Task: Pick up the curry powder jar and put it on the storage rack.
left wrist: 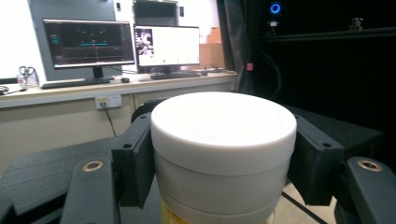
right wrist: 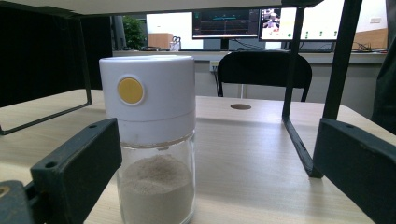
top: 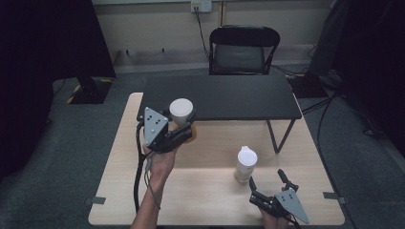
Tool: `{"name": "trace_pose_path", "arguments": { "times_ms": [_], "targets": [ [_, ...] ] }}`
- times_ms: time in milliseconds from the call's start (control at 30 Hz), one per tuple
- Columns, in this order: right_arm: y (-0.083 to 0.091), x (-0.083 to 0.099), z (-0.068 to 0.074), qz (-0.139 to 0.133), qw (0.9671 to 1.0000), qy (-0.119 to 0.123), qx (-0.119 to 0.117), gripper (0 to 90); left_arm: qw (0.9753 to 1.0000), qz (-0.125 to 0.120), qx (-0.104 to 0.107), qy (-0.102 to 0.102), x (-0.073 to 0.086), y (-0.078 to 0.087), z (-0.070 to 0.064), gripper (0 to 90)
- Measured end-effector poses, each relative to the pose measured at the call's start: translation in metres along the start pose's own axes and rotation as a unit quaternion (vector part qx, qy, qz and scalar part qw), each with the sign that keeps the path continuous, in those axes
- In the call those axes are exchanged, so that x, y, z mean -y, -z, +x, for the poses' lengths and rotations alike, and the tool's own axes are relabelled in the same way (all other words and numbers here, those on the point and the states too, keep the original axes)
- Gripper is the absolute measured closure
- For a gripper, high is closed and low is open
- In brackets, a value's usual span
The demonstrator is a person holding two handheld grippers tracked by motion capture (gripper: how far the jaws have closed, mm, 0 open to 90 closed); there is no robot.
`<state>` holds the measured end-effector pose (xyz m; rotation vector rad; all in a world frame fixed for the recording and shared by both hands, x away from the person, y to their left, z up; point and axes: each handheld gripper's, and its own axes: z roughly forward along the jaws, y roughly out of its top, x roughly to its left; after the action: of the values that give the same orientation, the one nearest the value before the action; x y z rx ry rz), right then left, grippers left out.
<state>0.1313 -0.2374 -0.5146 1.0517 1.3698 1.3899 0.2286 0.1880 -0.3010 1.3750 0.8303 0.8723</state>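
My left gripper (top: pixel 184 128) is raised above the wooden table (top: pixel 215 200) and is shut on a jar with a white lid (top: pixel 181 111) and a yellowish body. In the left gripper view both jaws press the sides of the white lid (left wrist: pixel 223 135). A glass shaker (top: pixel 245 164) with a white cap stands upright on the table at the right. My right gripper (top: pixel 269 181) sits just in front of it, open. In the right gripper view the shaker (right wrist: pixel 152 140), part full of pale powder, stands between the spread jaws without touching them.
A low black shelf (top: pixel 219 98) on thin metal legs spans the back of the table. A black chair (top: pixel 243 50) stands behind it. A cable trails from the left gripper down past the forearm. Bare wood lies between the two grippers.
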Motion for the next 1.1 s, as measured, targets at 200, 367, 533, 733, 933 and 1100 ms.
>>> {"name": "trace_pose_path", "arguments": {
  "times_ms": [200,367,533,733,933,1100],
  "targets": [
    [0.0,0.0,0.0,0.0,1.0,0.0,0.0,0.1,0.9998,0.002,-0.019,0.007,-0.012,-0.01,-0.003,34.1],
    [0.0,0.0,0.0,0.0,1.0,0.0,0.0,0.0,0.9996,0.001,-0.024,0.012,-0.02,-0.019,-0.001,34.0],
    [0.0,0.0,0.0,0.0,1.0,0.0,-0.002,0.0,0.9993,-0.002,-0.029,0.022,-0.023,-0.03,0.0,34.1],
    [0.0,0.0,0.0,0.0,1.0,0.0,-0.002,0.0,0.9992,-0.003,-0.03,0.024,-0.032,-0.04,0.002,34.0],
    [0.0,0.0,-0.001,0.0,1.0,0.0,-0.003,0.0,0.9993,-0.003,-0.032,0.018,-0.035,-0.053,0.004,34.0],
    [0.0,0.0,-0.002,0.001,1.0,-0.001,-0.005,0.0,0.999,0.002,-0.038,0.021,-0.034,-0.066,0.006,34.1]
  ]
}}
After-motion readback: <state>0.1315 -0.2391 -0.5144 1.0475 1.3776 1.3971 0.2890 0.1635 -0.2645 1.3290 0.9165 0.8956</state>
